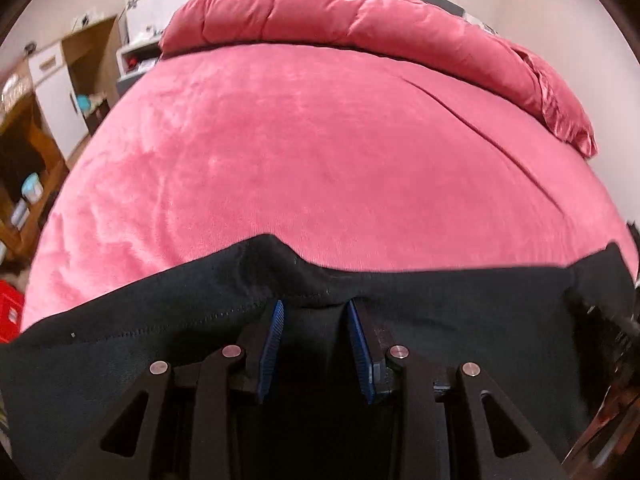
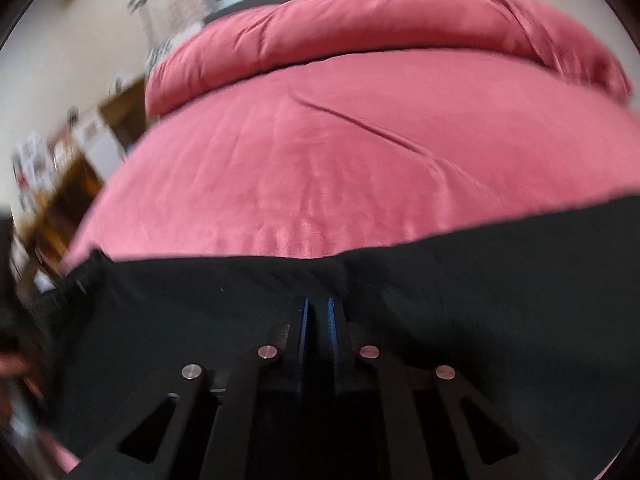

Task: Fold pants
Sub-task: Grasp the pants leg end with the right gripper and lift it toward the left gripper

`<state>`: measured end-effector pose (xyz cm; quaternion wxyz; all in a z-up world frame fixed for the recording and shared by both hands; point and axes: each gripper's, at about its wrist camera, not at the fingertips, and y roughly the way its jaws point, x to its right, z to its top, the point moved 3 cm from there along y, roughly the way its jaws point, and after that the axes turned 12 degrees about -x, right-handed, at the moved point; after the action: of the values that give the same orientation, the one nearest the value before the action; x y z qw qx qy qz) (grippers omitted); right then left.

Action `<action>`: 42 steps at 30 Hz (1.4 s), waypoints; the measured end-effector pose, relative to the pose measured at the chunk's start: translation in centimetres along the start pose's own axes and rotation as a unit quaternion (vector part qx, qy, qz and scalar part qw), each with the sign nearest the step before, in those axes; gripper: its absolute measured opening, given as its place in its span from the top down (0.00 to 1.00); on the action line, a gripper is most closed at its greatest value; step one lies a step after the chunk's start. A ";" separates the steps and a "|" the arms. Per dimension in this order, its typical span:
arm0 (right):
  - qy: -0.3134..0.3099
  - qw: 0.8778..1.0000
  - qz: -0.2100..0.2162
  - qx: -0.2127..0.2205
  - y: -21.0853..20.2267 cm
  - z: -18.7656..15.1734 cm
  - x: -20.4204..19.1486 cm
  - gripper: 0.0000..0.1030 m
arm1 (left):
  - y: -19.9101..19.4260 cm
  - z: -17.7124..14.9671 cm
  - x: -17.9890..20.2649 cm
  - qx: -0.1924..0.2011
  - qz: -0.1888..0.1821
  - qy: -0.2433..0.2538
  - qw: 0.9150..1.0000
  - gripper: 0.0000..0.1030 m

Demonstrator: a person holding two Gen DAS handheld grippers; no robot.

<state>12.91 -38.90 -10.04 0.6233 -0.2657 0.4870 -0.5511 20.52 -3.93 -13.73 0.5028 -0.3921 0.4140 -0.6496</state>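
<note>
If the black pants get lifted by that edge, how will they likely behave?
The black pants will probably drape and sag, since they bunch between the left tool. Likely light. The plush pink bedspread may drag them when slid.

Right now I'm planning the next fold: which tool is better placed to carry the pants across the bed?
Right tool: nearly shut, fabric between its pads. The left tool stands wider over the black pants.

Left gripper ajar, right gripper near-closed
</note>
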 end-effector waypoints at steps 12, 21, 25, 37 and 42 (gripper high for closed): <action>0.182 0.977 -0.071 0.084 -10.3 -3.9 12.2 0.53 | -2.4 -6.9 0.6 -0.001 -0.026 0.011 1.000 0.66; 0.406 0.902 0.050 0.134 -11.3 -8.4 23.5 0.28 | -3.5 -9.5 -0.3 -0.003 -0.035 -0.002 0.999 0.65; 0.430 0.888 0.069 0.146 -10.9 -8.2 25.4 0.27 | -4.3 -10.4 -0.9 -0.003 -0.041 -0.016 0.999 0.65; 0.361 0.917 0.010 0.169 -15.0 -4.3 22.4 0.79 | -6.6 -11.5 -5.0 0.036 -0.023 -0.091 0.995 0.65; 0.283 0.937 0.014 0.205 -18.8 -2.2 16.4 0.80 | -6.2 -11.5 -6.1 0.034 -0.026 -0.112 0.993 0.65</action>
<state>1.56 -58.72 0.28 0.5084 0.0416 0.5236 -0.6824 9.00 4.64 -12.58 0.5421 -0.4557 0.3226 -0.6280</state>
